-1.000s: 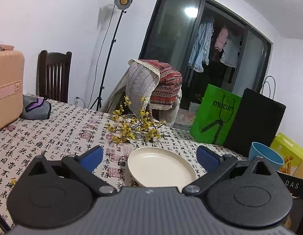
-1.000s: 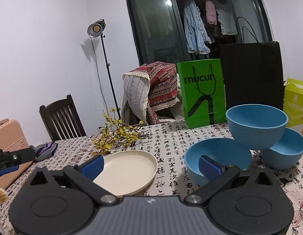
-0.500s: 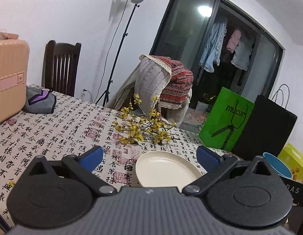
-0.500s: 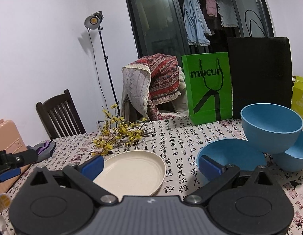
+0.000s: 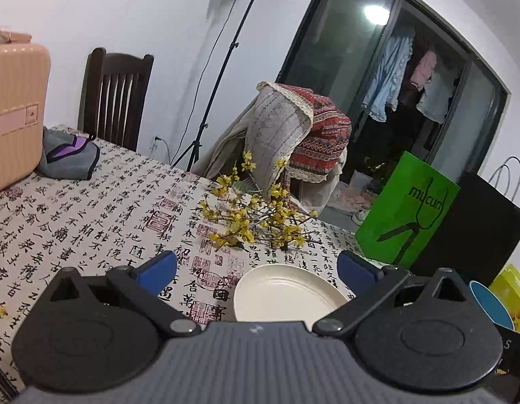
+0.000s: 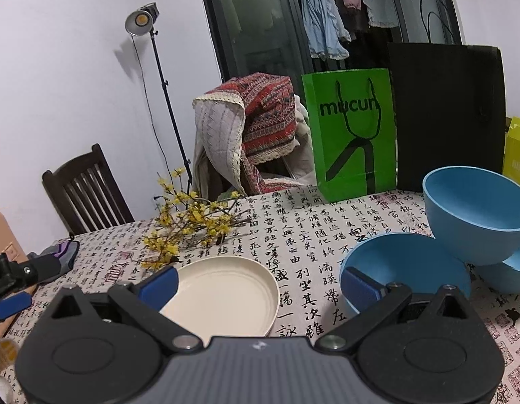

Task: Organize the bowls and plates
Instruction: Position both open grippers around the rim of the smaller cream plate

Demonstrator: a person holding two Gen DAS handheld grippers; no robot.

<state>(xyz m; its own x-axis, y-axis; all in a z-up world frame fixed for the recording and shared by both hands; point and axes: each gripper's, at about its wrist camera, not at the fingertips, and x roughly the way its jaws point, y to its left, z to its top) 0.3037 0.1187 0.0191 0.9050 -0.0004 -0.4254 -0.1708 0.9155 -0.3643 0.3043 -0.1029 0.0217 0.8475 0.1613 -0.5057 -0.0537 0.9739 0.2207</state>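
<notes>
Both grippers spread and empty above the table, nothing picked up yet.

The left gripper (image 5: 256, 266) has the cream plate (image 5: 286, 294) between its wide jaws; the right gripper (image 6: 260, 277) has it by its left jaw, with a blue bowl (image 6: 404, 266) behind its right. A bowl (image 6: 475, 208) leans on a third (image 6: 509, 274) beyond. Best to pinch a rim squarely and lift gently; tilted bowls may slide.

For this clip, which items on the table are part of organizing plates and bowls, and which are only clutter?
Belongs to the job:
round cream plate
shallow blue bowl
deep blue bowl resting tilted on another blue bowl

Just lying about:
yellow flower sprig
green paper bag
black paper bag
grey-purple pouch
pink suitcase
</notes>
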